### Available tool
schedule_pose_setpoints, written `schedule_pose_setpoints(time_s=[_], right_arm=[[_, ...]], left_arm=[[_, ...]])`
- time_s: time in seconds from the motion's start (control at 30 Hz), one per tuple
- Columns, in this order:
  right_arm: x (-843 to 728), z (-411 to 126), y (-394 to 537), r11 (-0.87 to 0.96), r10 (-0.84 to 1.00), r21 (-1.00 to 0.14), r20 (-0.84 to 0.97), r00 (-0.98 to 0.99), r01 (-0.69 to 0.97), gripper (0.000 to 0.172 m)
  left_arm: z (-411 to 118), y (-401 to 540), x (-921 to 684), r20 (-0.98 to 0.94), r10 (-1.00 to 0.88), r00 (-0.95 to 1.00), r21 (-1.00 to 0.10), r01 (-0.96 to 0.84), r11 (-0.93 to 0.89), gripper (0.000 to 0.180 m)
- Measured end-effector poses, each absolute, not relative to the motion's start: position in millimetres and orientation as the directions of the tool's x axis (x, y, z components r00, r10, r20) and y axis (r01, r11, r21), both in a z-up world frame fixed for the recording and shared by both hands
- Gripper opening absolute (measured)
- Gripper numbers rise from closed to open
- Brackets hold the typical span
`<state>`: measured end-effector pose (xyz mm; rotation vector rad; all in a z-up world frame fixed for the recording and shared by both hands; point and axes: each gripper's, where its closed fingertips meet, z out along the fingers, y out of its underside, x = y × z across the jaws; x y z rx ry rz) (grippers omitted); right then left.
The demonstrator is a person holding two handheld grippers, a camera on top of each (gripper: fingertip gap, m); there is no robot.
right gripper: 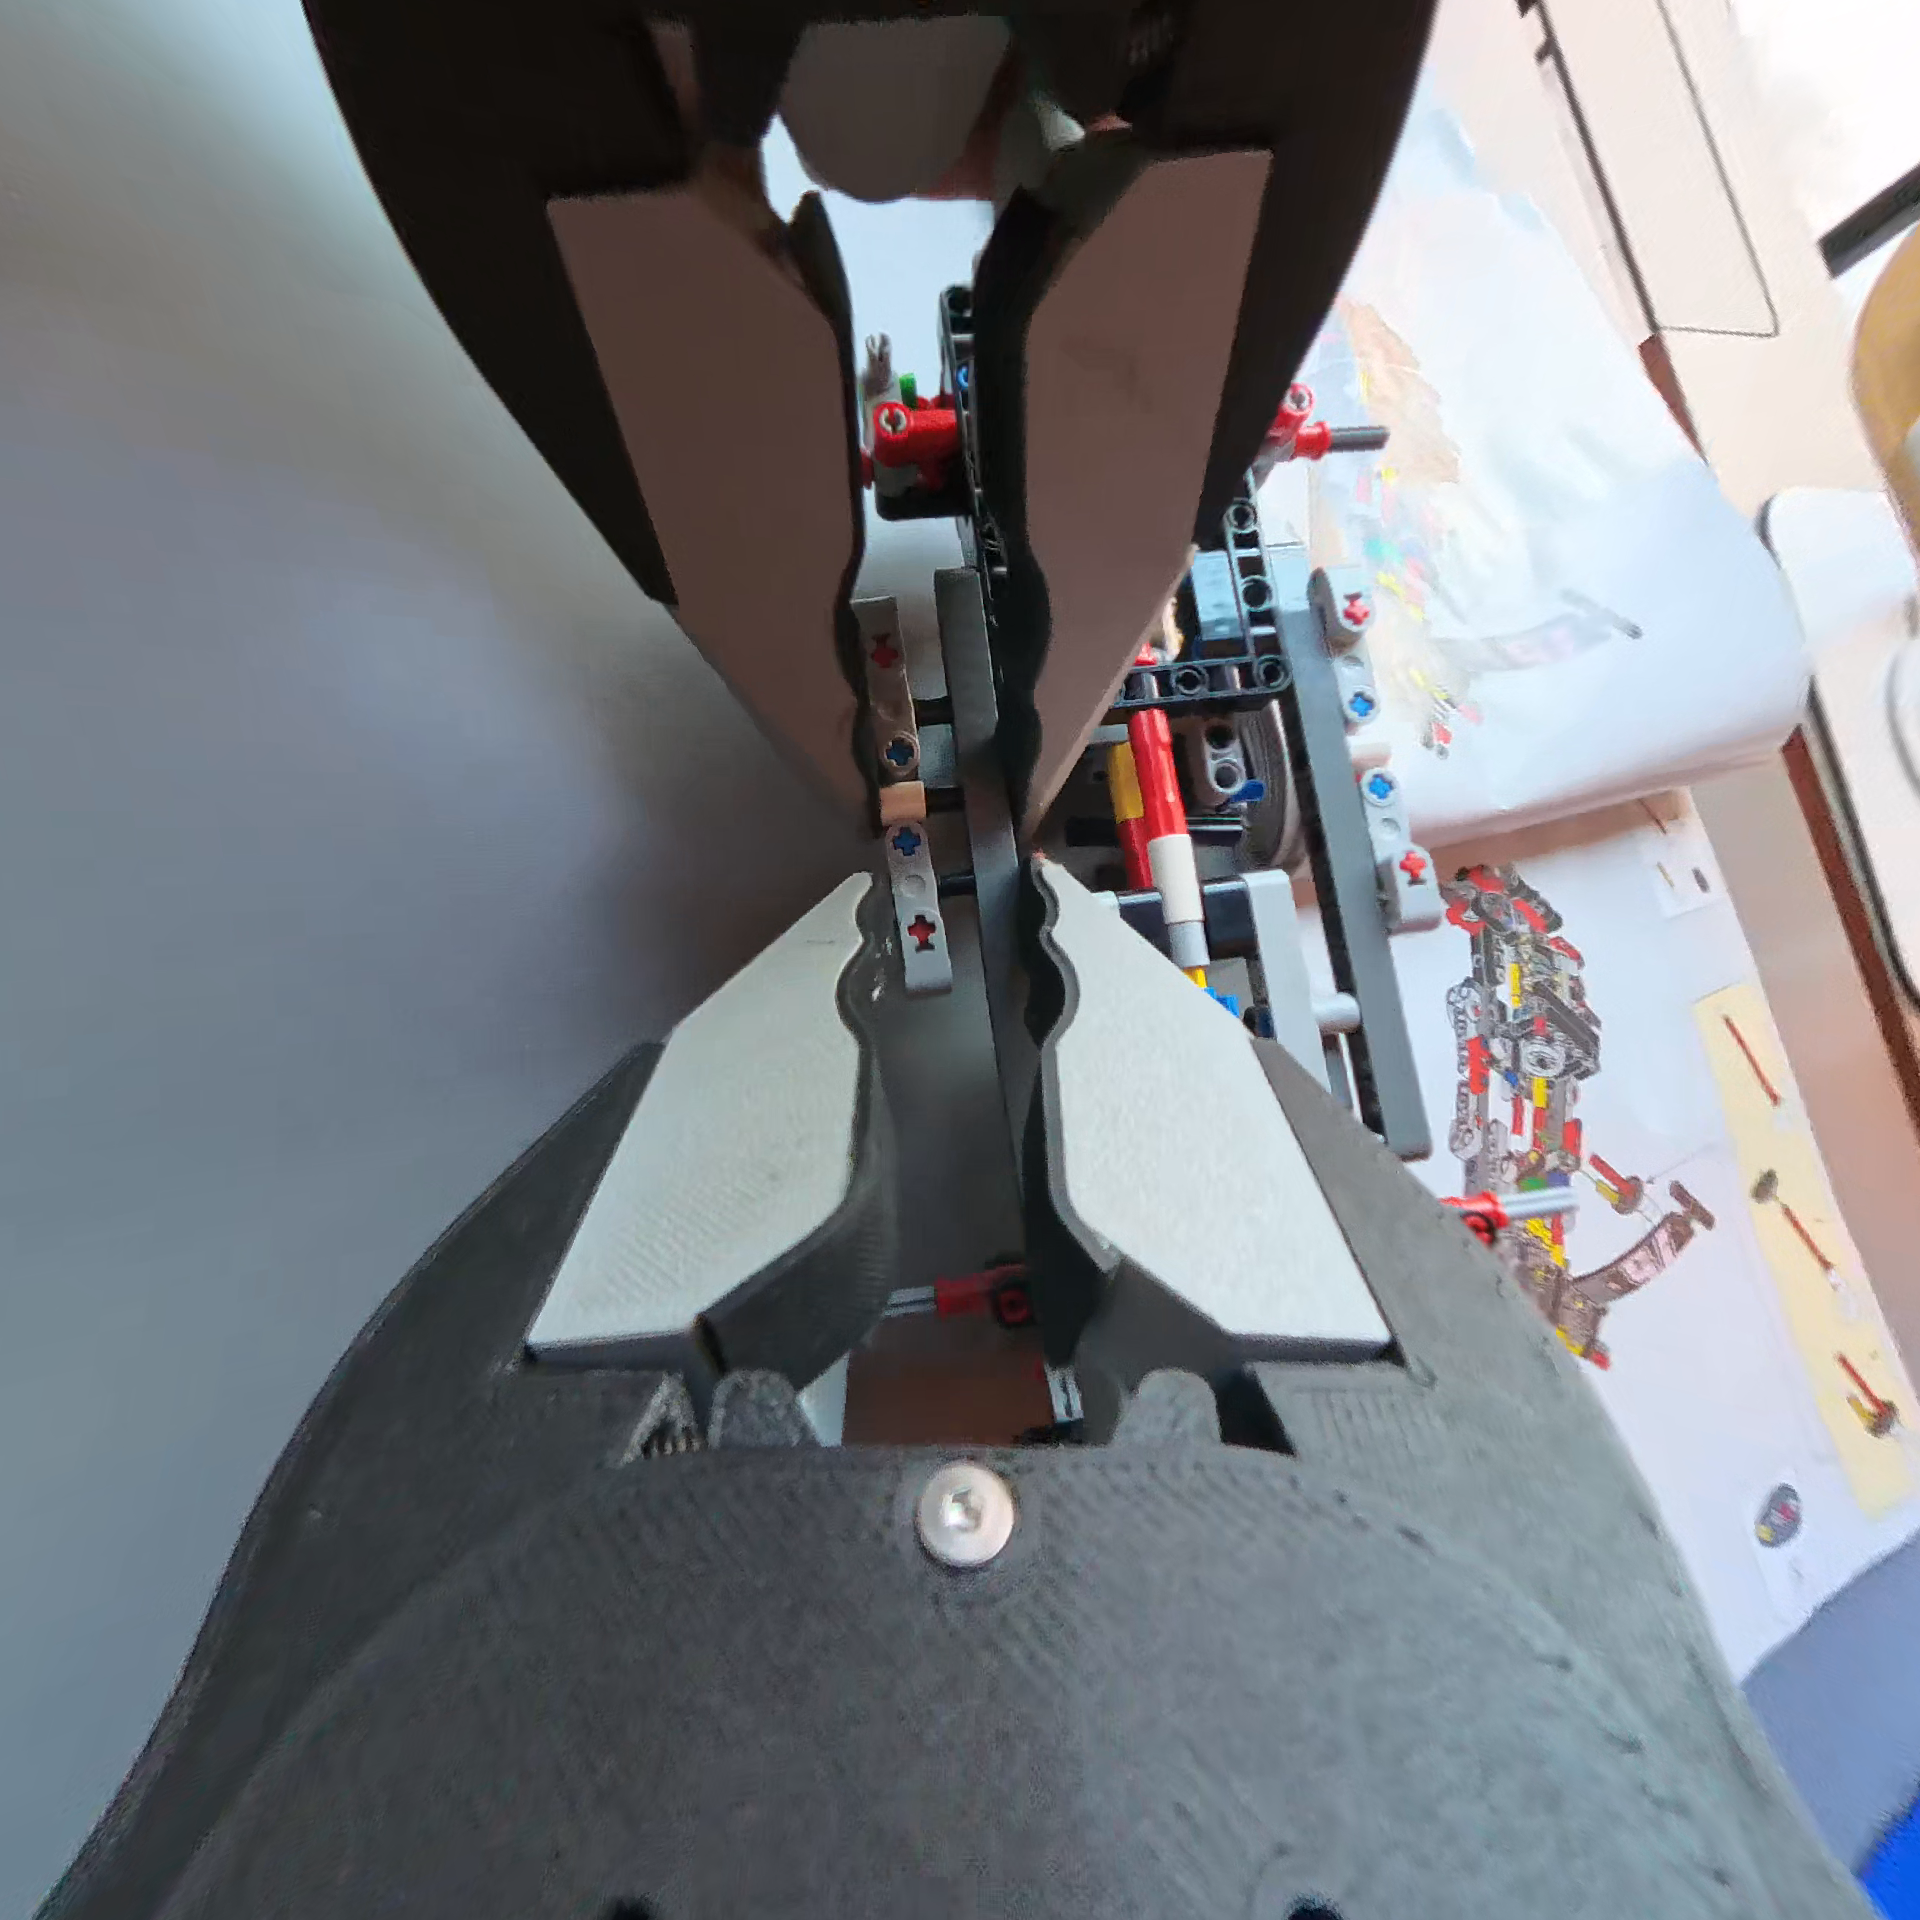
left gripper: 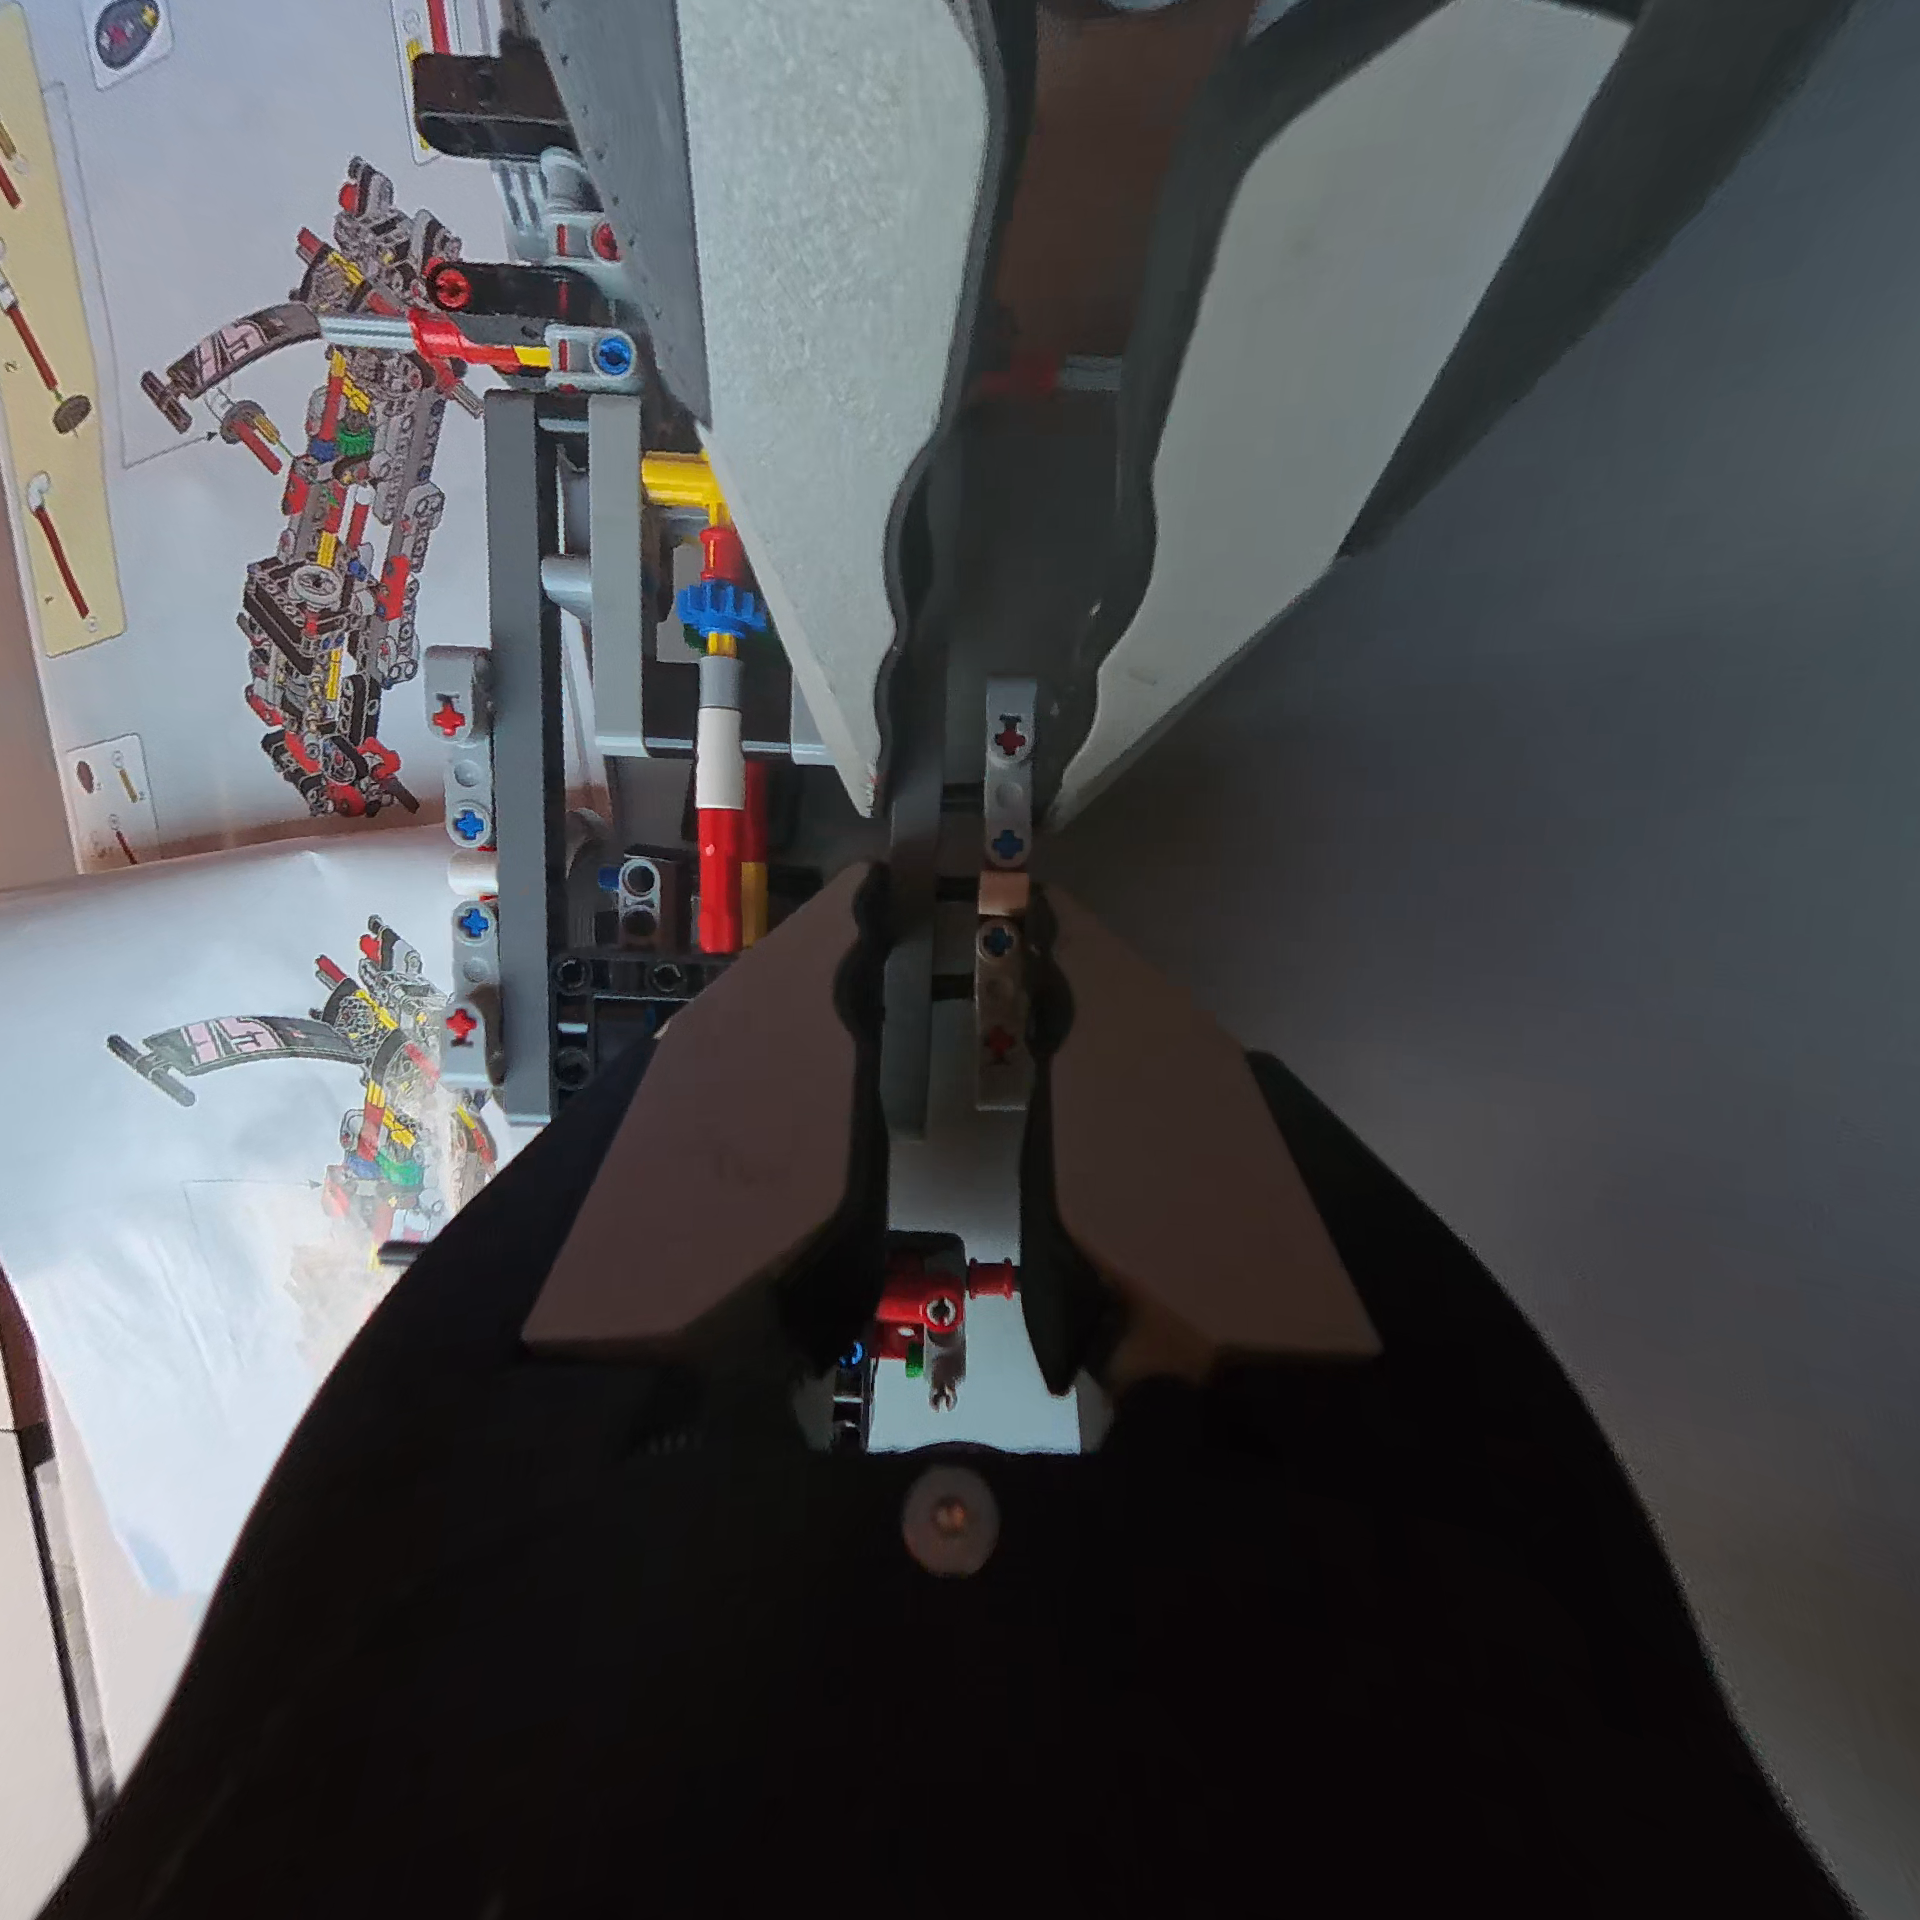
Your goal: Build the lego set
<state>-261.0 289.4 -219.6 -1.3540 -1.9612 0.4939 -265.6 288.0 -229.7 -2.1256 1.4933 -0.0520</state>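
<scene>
A brick-built technic model is held between both grippers. Its dark grey side beam (left gripper: pixel 914 997) and thin light grey link (left gripper: pixel 1008 727) with red and blue cross pins run between the jaws. My left gripper (left gripper: pixel 956 883), with brown-looking pads, is shut on this beam and link. My right gripper (right gripper: pixel 951 873), with light grey pads, is shut on the same beam (right gripper: pixel 992 914) and link (right gripper: pixel 920 935), tip to tip with the left gripper (right gripper: pixel 945 821). The right gripper also shows at the top of the left wrist view (left gripper: pixel 961 810). The model's red and white axle (left gripper: pixel 717 748) and blue gear (left gripper: pixel 717 608) lie beside the jaws.
An open instruction booklet (left gripper: pixel 208 520) with pictures of the model lies under and beside it; it also shows in the right wrist view (right gripper: pixel 1662 1039). A plain grey surface (left gripper: pixel 1558 935) fills the other side. A brown table edge (right gripper: pixel 1849 935) runs past the booklet. The grippers are tip to tip, or close to it.
</scene>
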Motion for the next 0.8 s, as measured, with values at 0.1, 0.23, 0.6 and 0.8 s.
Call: schedule_pose_setpoints(time_s=[0.1,0.23,0.6,0.8], right_arm=[[-260,-219,288,0.418,0.904,-0.623,0.357,-0.234,0.661,0.023],[-261,-219,286,0.493,0.867,-0.599,0.397,-0.301,0.631,0.023],[-260,-220,284,0.502,0.862,-0.59,0.399,-0.312,0.633,0.022],[-259,-219,279,0.485,0.874,-0.653,0.334,-0.354,0.582,0.022]], left_arm=[[-229,286,-264,-0.247,-0.88,0.406,-0.442,-0.855,-0.271,0.022],[-228,285,-263,-0.212,-0.883,0.419,-0.469,-0.836,-0.285,0.021],[-229,282,-263,-0.196,-0.887,0.418,-0.465,-0.836,-0.291,0.021],[-227,274,-261,-0.18,-0.877,0.445,-0.457,-0.827,-0.326,0.027]])
